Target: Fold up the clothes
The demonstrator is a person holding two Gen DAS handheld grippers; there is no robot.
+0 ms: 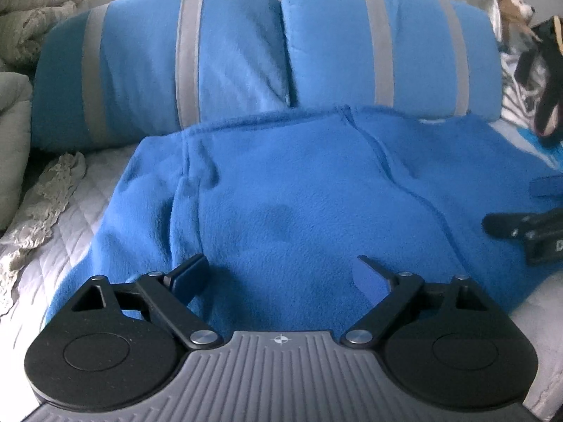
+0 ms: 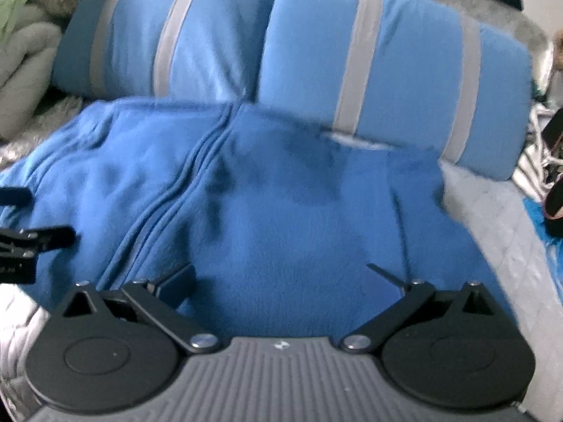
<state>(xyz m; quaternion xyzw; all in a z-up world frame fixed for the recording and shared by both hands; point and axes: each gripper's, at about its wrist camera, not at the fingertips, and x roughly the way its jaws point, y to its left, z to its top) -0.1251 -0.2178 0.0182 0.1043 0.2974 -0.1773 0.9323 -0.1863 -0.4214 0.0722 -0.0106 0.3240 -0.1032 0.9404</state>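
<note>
Blue fleece [image 1: 316, 193] spread mid-frame on quilted bed [image 1: 70, 232], two striped pillows [image 1: 169, 59] behind it, plush toy [image 1: 513, 7] upper right, left gripper [image 1: 281, 277] and right gripper [image 2: 281, 281] fingers released, spread over fleece.

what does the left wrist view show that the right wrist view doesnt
Only the left wrist view: a brown plush toy at the far right and crumpled beige lace fabric on the quilt beside the garment.

Only the right wrist view: the garment's right edge with bare grey quilt beyond it.

Both: the blue fleece garment spread flat, two blue pillows with grey stripes behind it, and each gripper's jaws open over the fleece, left gripper, right gripper.
</note>
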